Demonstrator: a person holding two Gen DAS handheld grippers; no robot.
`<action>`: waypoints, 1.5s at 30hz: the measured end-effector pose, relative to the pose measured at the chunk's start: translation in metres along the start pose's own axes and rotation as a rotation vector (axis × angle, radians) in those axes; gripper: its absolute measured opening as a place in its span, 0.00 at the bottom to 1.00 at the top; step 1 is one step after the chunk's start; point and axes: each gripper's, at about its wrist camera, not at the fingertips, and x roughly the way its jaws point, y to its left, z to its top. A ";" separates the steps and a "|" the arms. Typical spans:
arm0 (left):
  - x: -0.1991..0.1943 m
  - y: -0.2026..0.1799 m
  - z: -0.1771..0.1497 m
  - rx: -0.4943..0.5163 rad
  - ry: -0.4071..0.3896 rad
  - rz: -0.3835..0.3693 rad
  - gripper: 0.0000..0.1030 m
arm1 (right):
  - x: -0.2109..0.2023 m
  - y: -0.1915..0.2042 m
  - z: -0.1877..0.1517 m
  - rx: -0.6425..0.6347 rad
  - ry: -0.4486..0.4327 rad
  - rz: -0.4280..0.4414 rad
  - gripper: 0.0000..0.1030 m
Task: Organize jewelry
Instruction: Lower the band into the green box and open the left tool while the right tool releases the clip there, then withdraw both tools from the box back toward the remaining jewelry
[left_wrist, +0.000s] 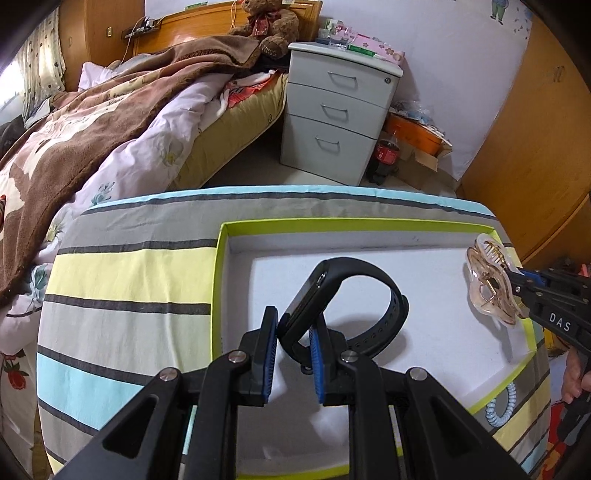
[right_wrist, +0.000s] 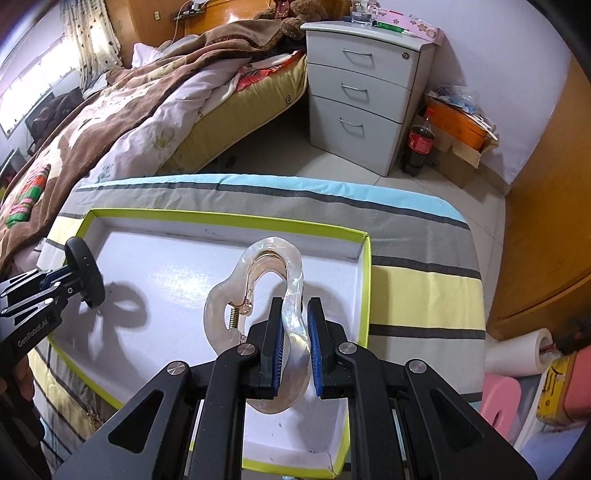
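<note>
- Reading plainly on the right gripper (left_wrist: 517, 286), seen from the left wrist view, are the white letters "DAS"; on the left gripper (right_wrist: 79, 275), seen from the right wrist view, the white word "GenRobot.AI" runs along its black arm
- left gripper (left_wrist: 293, 356): its blue pads are clamped on a black watch (left_wrist: 347, 306), gripping it at the strap beside the dark face; the strap loop stands up above the white floor of the tray (left_wrist: 369, 223)
- right gripper (right_wrist: 293, 350): its blue pads are clamped on one wing of a clear hair claw (right_wrist: 258, 295) with a gold spring; the claw hangs over the tray (right_wrist: 364, 280), near its right wall
- tray: shallow, white inside, lime-green rim; it lies on a table (left_wrist: 129, 280) covered in cloth striped grey, yellow and pale blue
- a pale blue coil hair tie (left_wrist: 504, 406) lies on the cloth just outside the tray's near right edge
- beyond the table: a bed (left_wrist: 110, 122) with a brown blanket, a grey drawer unit (left_wrist: 340, 114), and a cola bottle (right_wrist: 419, 144) with a red label, its wording too small to read
</note>
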 end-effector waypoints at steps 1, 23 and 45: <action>0.001 0.000 0.000 0.002 0.002 0.002 0.17 | 0.001 0.000 0.000 0.001 0.004 -0.007 0.13; 0.009 0.004 0.003 -0.013 0.020 0.031 0.20 | -0.003 -0.002 0.006 0.005 -0.023 -0.029 0.14; -0.086 -0.015 -0.027 0.009 -0.159 0.020 0.40 | -0.088 0.021 -0.042 0.030 -0.238 0.009 0.28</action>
